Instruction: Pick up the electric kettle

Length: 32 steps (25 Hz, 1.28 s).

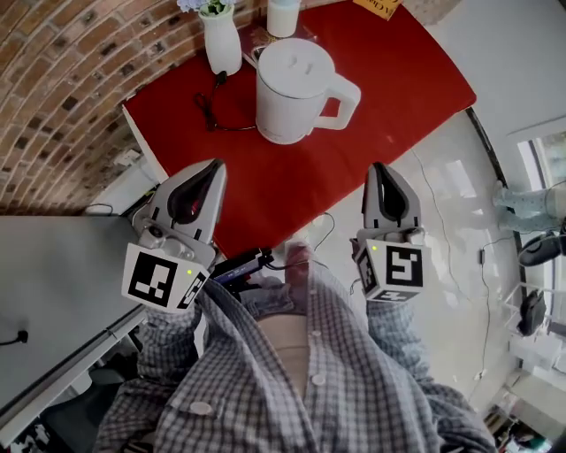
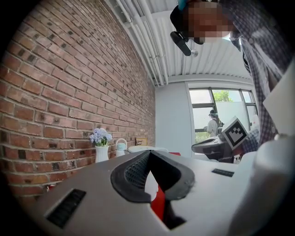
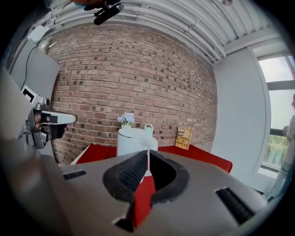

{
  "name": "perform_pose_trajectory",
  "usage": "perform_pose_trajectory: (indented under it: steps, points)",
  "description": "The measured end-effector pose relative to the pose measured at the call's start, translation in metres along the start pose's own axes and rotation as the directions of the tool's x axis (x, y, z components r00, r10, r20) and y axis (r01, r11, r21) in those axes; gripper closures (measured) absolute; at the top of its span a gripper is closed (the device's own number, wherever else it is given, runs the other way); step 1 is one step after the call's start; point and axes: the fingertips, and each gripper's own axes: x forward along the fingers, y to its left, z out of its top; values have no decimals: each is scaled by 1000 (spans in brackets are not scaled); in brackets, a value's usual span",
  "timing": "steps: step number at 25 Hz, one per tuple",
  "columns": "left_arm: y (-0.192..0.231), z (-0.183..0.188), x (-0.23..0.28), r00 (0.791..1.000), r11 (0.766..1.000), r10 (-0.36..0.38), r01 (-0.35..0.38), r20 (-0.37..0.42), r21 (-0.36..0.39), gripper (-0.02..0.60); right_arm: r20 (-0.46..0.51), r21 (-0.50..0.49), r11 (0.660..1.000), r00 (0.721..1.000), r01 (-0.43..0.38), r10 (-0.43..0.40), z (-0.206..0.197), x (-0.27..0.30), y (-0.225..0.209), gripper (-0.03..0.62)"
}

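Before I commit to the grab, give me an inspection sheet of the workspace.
Surface: red cloth, bare near the front edge.
Job's things: electric kettle upright, lid on, handle pointing right in the head view.
Clutter: vase, white container, yellow card along the far edge.
Grippers: left gripper and right gripper shut, empty, short of the kettle.
Cables: black cable beside the kettle; thin cable on the floor.
Surroundings: brick wall, grey desk, glossy floor.
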Motion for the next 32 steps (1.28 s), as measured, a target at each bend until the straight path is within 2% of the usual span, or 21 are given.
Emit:
perform_pose_trajectory:
  steps: [4, 8, 12, 18, 27, 32]
  points:
    - [4, 1, 3, 999, 999, 49, -49, -2, -8, 581, -1, -33, 999, 1000, -14, 14, -1, 25, -6, 586]
    - [5, 0, 3, 995, 995, 96, -96, -14, -4, 581, -40, -47, 999, 999, -19, 17, -10, 51, -13, 493]
    - [7, 1, 3, 990, 990, 138, -138, -27, -2, 581, -54, -52, 997, 997, -49, 46, -15, 77, -15, 461]
    - [9, -2, 1, 982, 982, 186, -187, -32, -25, 581, -43, -51, 996, 997, -71, 69, -18, 111, -12, 439]
    - [13, -3, 2, 972, 973, 229, -230, -44, -23, 581, -131, -72, 996, 991, -47, 37, -38, 147, -11, 388]
    - [14, -5, 2, 968, 969, 244, -246, -55, -22, 581, -140, -88, 995, 989, -52, 40, -38, 164, -7, 387]
